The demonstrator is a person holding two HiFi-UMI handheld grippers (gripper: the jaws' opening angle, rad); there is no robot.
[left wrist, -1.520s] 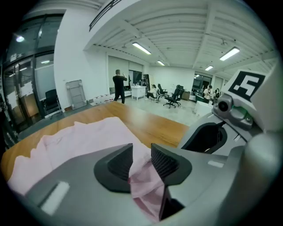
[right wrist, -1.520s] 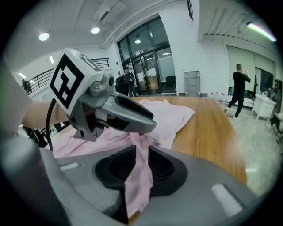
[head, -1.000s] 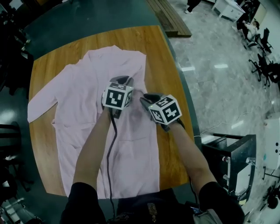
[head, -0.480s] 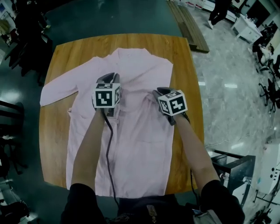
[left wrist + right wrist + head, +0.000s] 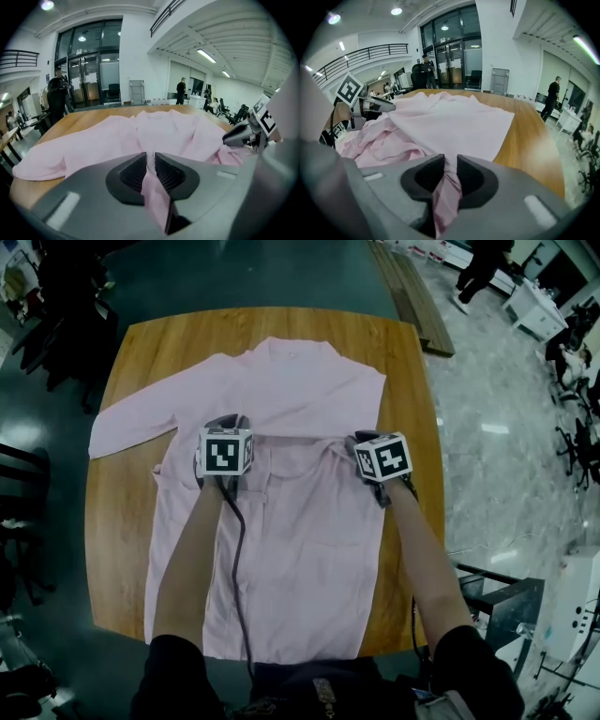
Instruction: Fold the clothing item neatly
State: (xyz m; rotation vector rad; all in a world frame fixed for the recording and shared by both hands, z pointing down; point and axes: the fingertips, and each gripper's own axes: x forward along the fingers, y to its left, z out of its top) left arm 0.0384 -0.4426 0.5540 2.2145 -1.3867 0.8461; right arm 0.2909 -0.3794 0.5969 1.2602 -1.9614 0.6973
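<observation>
A pale pink shirt (image 5: 281, 549) lies flat on the wooden table (image 5: 117, 549), collar at the far side, one sleeve (image 5: 131, 423) stretched out left. My left gripper (image 5: 221, 423) holds a pinch of the shirt's cloth (image 5: 154, 197) between its pads (image 5: 133, 172), and its jaws are opening slightly. My right gripper (image 5: 364, 440) is shut on a fold of the same cloth (image 5: 446, 197) near the shirt's right edge. A raised crease (image 5: 291, 439) runs across the chest between the two grippers. In the right gripper view the shirt's far part (image 5: 454, 124) lies smooth.
The table's right edge (image 5: 427, 474) lies close to my right gripper. Beyond it are a tiled floor, a wooden pallet (image 5: 412, 296) and a black frame (image 5: 497, 601). Dark chairs (image 5: 28, 474) stand on the left. People (image 5: 58, 96) stand far off.
Both grippers have drawn back toward me and apart, taking the pinched cloth along; a crease now spans the chest. The head view shifted, so the shirt sits more centred.
</observation>
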